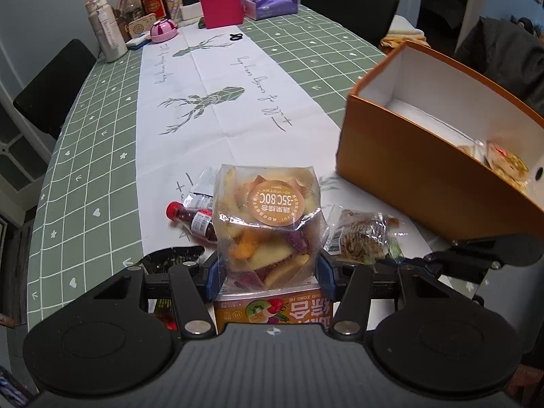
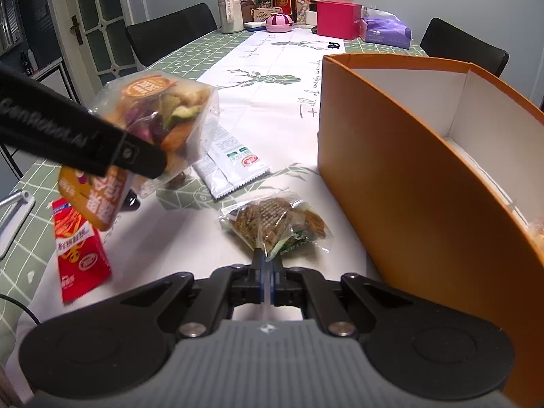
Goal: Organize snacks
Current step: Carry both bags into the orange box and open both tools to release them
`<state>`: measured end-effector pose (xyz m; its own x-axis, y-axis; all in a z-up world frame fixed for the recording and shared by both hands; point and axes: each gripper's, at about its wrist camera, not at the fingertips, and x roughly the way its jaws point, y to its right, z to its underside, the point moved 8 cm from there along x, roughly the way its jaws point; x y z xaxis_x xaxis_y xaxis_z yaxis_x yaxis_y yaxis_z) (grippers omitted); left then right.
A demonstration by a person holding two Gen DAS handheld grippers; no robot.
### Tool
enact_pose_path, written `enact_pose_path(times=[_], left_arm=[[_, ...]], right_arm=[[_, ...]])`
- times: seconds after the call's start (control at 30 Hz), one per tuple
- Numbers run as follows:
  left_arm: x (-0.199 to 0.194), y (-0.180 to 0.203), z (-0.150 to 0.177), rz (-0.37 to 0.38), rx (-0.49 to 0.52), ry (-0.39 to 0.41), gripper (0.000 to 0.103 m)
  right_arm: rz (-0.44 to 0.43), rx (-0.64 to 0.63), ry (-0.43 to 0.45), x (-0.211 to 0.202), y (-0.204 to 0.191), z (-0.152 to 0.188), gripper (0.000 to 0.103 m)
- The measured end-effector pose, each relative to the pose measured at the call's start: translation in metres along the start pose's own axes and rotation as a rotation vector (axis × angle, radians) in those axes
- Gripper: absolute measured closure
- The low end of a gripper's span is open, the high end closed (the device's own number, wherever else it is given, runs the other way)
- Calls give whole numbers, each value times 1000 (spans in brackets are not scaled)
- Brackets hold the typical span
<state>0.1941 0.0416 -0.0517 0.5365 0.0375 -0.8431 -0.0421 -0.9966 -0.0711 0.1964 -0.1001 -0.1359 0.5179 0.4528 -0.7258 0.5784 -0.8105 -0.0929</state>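
My left gripper (image 1: 268,270) is shut on a clear bag of dried fruit chips (image 1: 268,217) with an orange round label, and holds it off the table. The same bag (image 2: 153,112) shows at the left of the right wrist view. My right gripper (image 2: 269,255) is shut on the near edge of a clear packet of brown crackers (image 2: 275,224), which lies on the white runner. That packet (image 1: 360,238) sits just right of the held bag. An open orange box (image 2: 425,187) stands to the right, with several wrapped snacks (image 1: 503,163) in its near end.
On the runner lie a small red-capped bottle (image 1: 193,221), a white sachet (image 2: 231,163) and a red snack bag (image 2: 80,251). The far end of the table holds bottles, a pink box (image 1: 221,6) and a purple tissue pack (image 1: 272,1). Black chairs stand around the table.
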Motion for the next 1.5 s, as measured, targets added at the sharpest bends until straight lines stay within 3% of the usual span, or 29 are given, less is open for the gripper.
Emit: enact_pose_path(times=[0.33,0.5,0.57,0.6,0.63,0.8,0.9,1.27,1.3,1.5], left_arm=[[-2,10,36,47,-20,-53,41],[6,24,52,78,6,-89,41],[7,26,54,77,12,-94,41],[8,26,54,74,15,-95,41],[8,25,55,73,16,-96,41],[10,25,55,69,34,-109,41],[11,23,54,68,35,-114,41],[20,24,58,79,34,-137,41],[19,24,58,77,36,-137,41],[10,28,56,76,47,-122,41]], right_arm=[[-111,2,-52,-34,6,40,103],[-65,-43,-28,-48,9,59,95],[-64,-81,4,-52,7,58,78],[-65,-95,20,-53,5,56,59],[-66,-109,37,-53,3,54,54],[-70,-218,101,-45,-5,38,46],[-103,-291,99,-33,-11,33,33],[-153,-274,38,-17,-6,38,32],[-153,-272,18,-15,-6,40,41],[-155,-265,1,-18,-9,46,53]])
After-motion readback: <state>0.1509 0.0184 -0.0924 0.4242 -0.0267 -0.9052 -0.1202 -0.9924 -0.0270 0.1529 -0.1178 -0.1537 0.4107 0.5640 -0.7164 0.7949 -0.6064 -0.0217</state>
